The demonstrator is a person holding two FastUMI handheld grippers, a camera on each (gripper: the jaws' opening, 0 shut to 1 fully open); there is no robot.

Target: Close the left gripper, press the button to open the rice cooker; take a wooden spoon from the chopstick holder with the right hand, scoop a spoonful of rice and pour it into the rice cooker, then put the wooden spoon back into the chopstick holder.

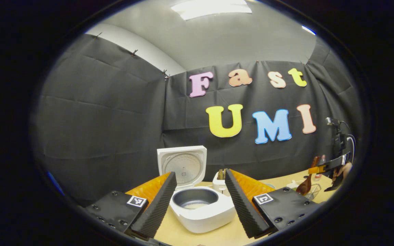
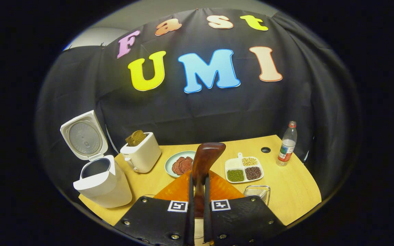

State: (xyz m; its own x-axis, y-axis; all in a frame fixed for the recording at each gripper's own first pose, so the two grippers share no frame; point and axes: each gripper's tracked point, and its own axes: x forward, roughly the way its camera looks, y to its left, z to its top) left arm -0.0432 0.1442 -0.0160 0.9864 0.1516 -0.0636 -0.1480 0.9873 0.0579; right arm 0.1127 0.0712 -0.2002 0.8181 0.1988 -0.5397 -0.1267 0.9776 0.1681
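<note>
The white rice cooker [image 1: 200,208] stands on the table with its lid [image 1: 182,165] swung up and the dark inner pot showing. My left gripper [image 1: 200,173] hangs open just in front of it, fingers spread wide to either side of the pot, touching nothing. My right gripper [image 2: 197,177] is shut on the handle of a dark wooden spoon [image 2: 205,157], whose broad end points up and away over the table. In the left gripper view that gripper [image 1: 327,169] holds the spoon [image 1: 305,184] above the wire chopstick holder [image 1: 314,191]. The open cooker [image 2: 97,181] sits at the table's left.
A white toaster [image 2: 141,155] with bread stands right of the cooker. Beyond the spoon lie a plate [image 2: 169,160] of reddish slices and a divided dish [image 2: 240,155] of rice and beans. The wire holder [image 2: 258,193] is near the right fingers. A water bottle [image 2: 287,143] stands far right.
</note>
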